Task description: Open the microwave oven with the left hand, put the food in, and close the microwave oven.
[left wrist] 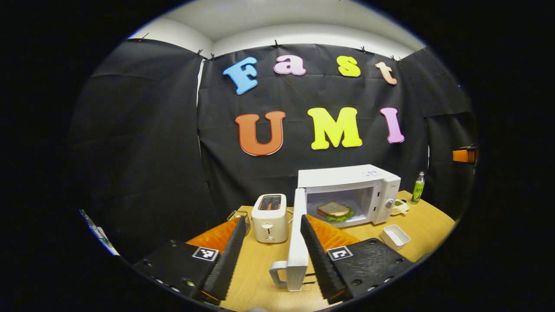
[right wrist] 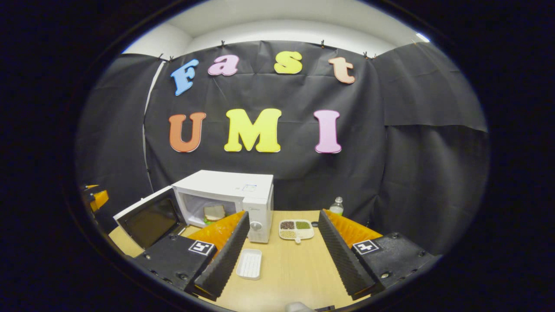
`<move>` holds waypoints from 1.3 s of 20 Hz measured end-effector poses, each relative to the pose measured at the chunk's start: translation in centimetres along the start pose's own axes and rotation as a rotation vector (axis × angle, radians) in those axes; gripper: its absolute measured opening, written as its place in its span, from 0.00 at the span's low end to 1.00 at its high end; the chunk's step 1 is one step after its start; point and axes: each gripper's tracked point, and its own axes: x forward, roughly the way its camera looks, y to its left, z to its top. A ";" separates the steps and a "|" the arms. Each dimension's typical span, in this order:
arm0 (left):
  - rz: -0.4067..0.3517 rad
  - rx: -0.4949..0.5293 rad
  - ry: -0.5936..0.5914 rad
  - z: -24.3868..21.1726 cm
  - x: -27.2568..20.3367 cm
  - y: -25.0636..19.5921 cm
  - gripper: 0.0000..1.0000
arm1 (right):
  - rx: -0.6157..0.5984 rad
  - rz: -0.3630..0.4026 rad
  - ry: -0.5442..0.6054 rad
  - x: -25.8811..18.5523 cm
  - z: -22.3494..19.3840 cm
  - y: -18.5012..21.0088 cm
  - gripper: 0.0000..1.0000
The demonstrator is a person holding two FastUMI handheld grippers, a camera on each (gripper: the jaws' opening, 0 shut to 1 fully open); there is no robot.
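A white microwave oven (left wrist: 347, 177) stands on the wooden table with its door (left wrist: 298, 242) swung wide open toward me. A sandwich (left wrist: 334, 211) lies inside the cavity. My left gripper (left wrist: 272, 255) is open; the door's edge and its handle (left wrist: 277, 274) stand between the fingers without being pressed. In the right gripper view the microwave oven (right wrist: 230, 190) sits at the left with its door (right wrist: 149, 219) open and the sandwich (right wrist: 213, 212) inside. My right gripper (right wrist: 284, 255) is open over the table, right of the oven, holding nothing.
A white toaster (left wrist: 269, 216) stands left of the door, a small wire basket (left wrist: 241, 215) beside it. A white rectangular dish (right wrist: 249, 264), a divided plate of beans (right wrist: 296, 229) and a bottle (right wrist: 337, 206) sit right of the oven. The wooden table (right wrist: 295, 273) spreads below.
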 end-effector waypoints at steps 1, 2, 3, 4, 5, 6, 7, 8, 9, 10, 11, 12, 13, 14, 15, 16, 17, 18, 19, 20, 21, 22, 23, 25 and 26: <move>-0.017 -0.008 0.009 -0.6 0.1 -0.1 0.68 | -0.004 -0.002 0.005 -0.1 -0.1 0.0 0.92; -0.026 -0.007 0.015 -1.0 0.4 0.0 0.64 | -0.003 -0.001 0.013 -0.2 -0.2 0.1 0.92; -0.017 0.010 0.019 -1.5 0.6 0.3 0.63 | 0.001 0.002 0.018 -0.4 -0.2 0.2 0.92; -0.009 0.026 0.020 -2.0 0.9 0.9 0.30 | 0.002 0.002 0.024 -0.5 -0.3 0.1 0.92; -0.002 0.030 0.031 -2.6 1.2 1.3 0.17 | 0.001 -0.005 0.031 -0.6 -0.3 -0.1 0.92; -0.007 0.033 0.036 -3.2 1.4 1.4 0.13 | 0.003 -0.008 0.033 -0.7 -0.3 -0.3 1.00; 0.007 0.038 0.040 -3.7 1.4 1.9 0.13 | 0.006 -0.014 0.038 -0.9 -0.3 -0.6 0.92; 0.011 0.042 0.051 -4.6 1.8 2.3 0.00 | 0.011 -0.021 0.045 -1.0 -0.5 -0.8 1.00; 0.003 0.040 0.065 -5.5 2.2 2.3 0.00 | 0.020 -0.025 0.051 -1.1 -0.5 -1.0 0.92; 0.001 0.038 0.079 -6.4 2.5 2.4 0.00 | 0.029 -0.031 0.058 -1.3 -0.6 -1.2 1.00; -0.002 0.040 0.091 -7.3 2.6 2.6 0.00 | 0.035 -0.037 0.064 -1.5 -0.7 -1.4 1.00; -0.007 0.036 0.106 -8.4 2.8 2.7 0.00 | 0.035 -0.045 0.069 -1.7 -0.8 -1.6 0.92; -0.007 0.036 0.114 -8.9 3.0 2.9 0.00 | 0.036 -0.051 0.073 -2.0 -0.9 -1.8 0.92; -0.014 0.035 0.126 -9.7 3.0 2.9 0.00 | 0.036 -0.058 0.077 -2.2 -1.0 -2.0 0.92; -0.016 0.032 0.136 -10.3 3.3 2.9 0.00 | 0.037 -0.065 0.082 -2.3 -1.1 -2.1 0.92; -0.017 0.028 0.140 -10.7 3.3 3.0 0.00 | 0.042 -0.070 0.086 -2.6 -1.2 -2.2 0.92; -0.023 0.020 0.140 -10.9 3.4 2.8 0.00 | 0.047 -0.074 0.087 -2.8 -1.2 -2.2 0.92; -0.027 0.020 0.145 -11.1 3.4 2.6 0.00 | 0.051 -0.078 0.091 -3.1 -1.3 -2.3 0.92; -0.029 0.024 0.145 -11.2 3.4 2.5 0.00 | 0.057 -0.079 0.093 -3.2 -1.4 -2.2 0.92; -0.035 0.029 0.146 -11.3 3.5 2.3 0.00 | 0.060 -0.080 0.097 -3.4 -1.5 -2.2 0.92; -0.042 0.032 0.143 -11.3 3.5 2.1 0.00 | 0.061 -0.077 0.099 -3.6 -1.5 -2.1 0.92; -0.052 0.033 0.140 -11.2 3.4 1.7 0.00 | 0.060 -0.079 0.100 -3.7 -1.6 -2.1 0.92; -0.062 0.039 0.139 -11.1 3.5 1.2 0.00 | 0.057 -0.078 0.101 -3.8 -1.6 -2.2 0.92; -0.085 0.045 0.134 -10.9 3.3 0.0 0.00 | 0.055 -0.073 0.107 -4.1 -1.7 -2.1 0.92; -0.099 0.044 0.131 -10.8 3.3 -0.9 0.00 | 0.053 -0.074 0.113 -4.3 -1.9 -2.2 0.92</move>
